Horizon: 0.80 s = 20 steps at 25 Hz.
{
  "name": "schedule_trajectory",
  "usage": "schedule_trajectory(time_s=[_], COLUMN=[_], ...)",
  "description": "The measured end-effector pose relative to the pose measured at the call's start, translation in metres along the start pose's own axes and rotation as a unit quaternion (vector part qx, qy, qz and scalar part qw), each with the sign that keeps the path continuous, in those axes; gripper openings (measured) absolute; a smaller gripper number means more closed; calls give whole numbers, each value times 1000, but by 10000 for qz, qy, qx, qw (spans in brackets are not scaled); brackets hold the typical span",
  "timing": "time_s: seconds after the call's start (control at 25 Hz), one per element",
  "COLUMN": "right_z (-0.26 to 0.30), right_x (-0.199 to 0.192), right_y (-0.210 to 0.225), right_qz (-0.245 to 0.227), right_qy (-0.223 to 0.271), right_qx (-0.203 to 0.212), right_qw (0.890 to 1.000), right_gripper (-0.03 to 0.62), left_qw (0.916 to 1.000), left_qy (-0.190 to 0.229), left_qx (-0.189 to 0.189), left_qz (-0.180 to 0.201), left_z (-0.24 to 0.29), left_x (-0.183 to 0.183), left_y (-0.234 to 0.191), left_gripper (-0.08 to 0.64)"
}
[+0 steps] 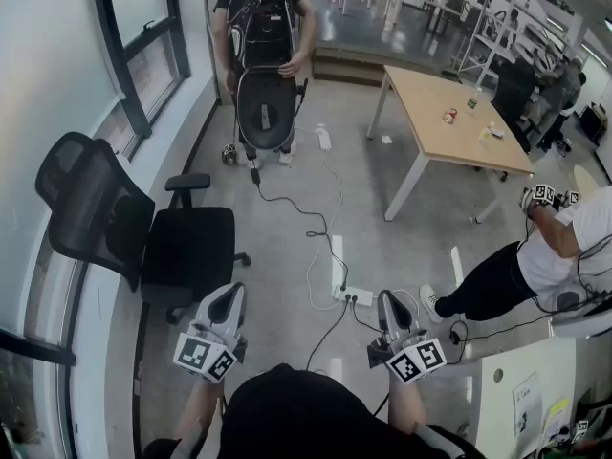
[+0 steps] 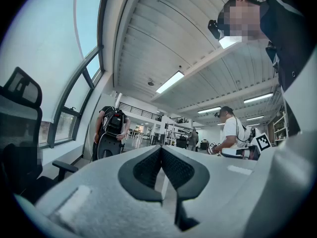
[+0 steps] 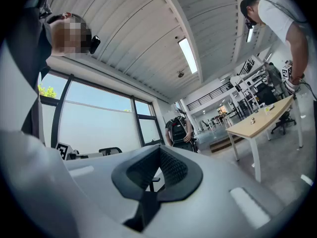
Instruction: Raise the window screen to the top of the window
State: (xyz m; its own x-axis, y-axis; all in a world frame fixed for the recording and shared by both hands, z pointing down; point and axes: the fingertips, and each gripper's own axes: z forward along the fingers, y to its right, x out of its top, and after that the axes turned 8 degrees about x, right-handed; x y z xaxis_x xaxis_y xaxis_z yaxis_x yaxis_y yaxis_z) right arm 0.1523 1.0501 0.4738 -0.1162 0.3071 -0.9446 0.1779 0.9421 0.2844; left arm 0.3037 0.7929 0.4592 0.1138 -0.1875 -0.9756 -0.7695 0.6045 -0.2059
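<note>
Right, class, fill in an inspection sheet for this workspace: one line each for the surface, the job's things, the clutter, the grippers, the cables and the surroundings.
Surface: grey floor, mostly bare in the middle.
Job's things: window screen appears lowered over the window on the left, with neither gripper near it.
Clutter: black office chair beside the window; wooden table carrying a few small items.
Grippers: left gripper and right gripper both shut, nothing between the jaws, held out over the floor.
Cables: power strip on the floor, with black and white cables trailing from it.
Surroundings: person with a backpack ahead; person in a white shirt at right.
</note>
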Motion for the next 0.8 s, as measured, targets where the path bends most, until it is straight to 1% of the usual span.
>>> schedule_trajectory(time_s=[0.48,0.56,0.68,0.8], right_z=[-12,-13,-13,-16], right_x=[3,2,3,4], right_y=[9,9,5,9], right_qz=[9,84,346,501], right_qy=[69,83,230,327], right_qx=[-47,-10,215,239], right_qw=[10000,9999,9989,9979], right_gripper=[0,0,3,3], left_qw=[10000,9999,9999,9999], left_qy=[-3,-21,-2,18], left_qx=[-43,-67,-57,1], left_qz=[-80,-80,-108,-163], left_z=[7,8,7,5], left_x=[-2,-2,1,1], left_y=[14,16,18,20], left_gripper=[2,2,2,2])
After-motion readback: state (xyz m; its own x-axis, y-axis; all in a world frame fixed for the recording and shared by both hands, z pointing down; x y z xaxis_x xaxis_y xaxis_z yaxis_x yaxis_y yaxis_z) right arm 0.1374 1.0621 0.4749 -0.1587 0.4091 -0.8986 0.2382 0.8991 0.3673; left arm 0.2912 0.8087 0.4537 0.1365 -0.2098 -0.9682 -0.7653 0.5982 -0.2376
